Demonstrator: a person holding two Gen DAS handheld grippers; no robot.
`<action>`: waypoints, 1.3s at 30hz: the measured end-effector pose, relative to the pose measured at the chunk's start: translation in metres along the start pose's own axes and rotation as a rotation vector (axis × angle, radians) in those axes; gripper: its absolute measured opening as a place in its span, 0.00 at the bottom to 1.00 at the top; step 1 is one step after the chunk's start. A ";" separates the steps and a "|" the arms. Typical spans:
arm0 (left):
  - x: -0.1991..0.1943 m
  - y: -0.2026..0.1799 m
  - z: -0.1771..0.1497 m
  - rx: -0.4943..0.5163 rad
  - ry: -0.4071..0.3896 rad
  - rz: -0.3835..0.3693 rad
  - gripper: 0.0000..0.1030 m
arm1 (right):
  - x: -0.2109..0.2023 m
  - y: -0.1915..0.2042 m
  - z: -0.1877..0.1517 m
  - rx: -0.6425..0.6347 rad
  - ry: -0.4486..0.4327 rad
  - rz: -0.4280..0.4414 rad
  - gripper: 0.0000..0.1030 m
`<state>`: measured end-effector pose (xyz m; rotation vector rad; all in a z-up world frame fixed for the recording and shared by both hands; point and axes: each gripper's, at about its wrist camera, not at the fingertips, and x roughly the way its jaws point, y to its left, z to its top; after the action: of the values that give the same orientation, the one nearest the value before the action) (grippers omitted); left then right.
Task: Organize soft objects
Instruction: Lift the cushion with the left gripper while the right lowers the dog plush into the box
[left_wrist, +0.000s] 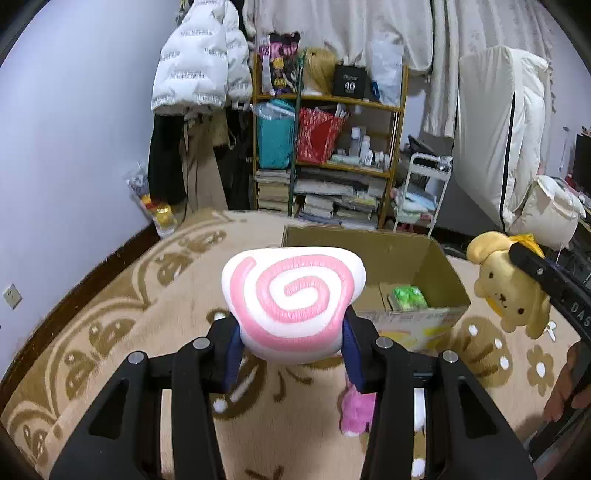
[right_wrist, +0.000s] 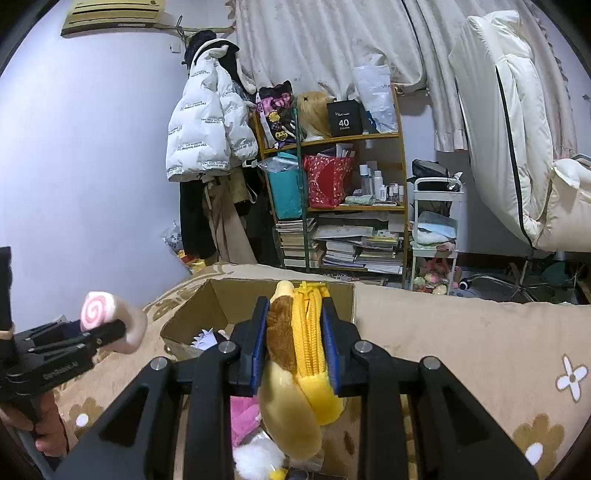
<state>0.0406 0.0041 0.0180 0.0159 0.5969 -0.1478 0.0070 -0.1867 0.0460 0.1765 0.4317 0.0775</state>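
Currently: both grippers are loaded, each held above the rug near the box
Left gripper (left_wrist: 291, 350): clenched on the swirl cushion (left_wrist: 291, 295), a white pad with a pink spiral, pinched low between the blue pads, most of its bulk standing above them
Right gripper (right_wrist: 295, 343): clenched on the yellow dog plush (right_wrist: 295, 373), gripped across its back by the zipper, head and ears hanging below the pads
Cardboard box (left_wrist: 436, 266): open on the patterned rug (left_wrist: 122, 317), ahead of both grippers; a green soft item (left_wrist: 408, 297) is seen inside, and something white with spikes in the right wrist view
Loose items: a pink plush (left_wrist: 356, 413) lies on the rug under the left gripper, outside the box; it is judged still to be collected
Stage (judged): two items are carried toward the box, release not yet made
Risk 1: the cushion is held only at its lower edge; a tilt could let it roll out of the pads and be dropped short of the box
Risk 2: the dangling head of the plush could catch the box wall, so that it is left hung on the rim
Risk 3: the two grippers could be knocked together over the opening if both are brought in at once
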 end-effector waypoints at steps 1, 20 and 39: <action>-0.001 0.000 0.003 0.004 -0.012 -0.002 0.42 | 0.001 0.000 0.001 0.001 -0.003 0.001 0.27; 0.021 -0.029 0.046 0.126 -0.129 -0.025 0.43 | 0.041 -0.004 0.014 -0.013 0.007 -0.028 0.27; 0.084 -0.038 0.044 0.129 0.002 -0.044 0.44 | 0.086 -0.034 0.013 0.095 0.061 0.053 0.28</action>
<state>0.1283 -0.0471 0.0089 0.1274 0.5888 -0.2287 0.0920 -0.2128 0.0160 0.2795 0.4916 0.1146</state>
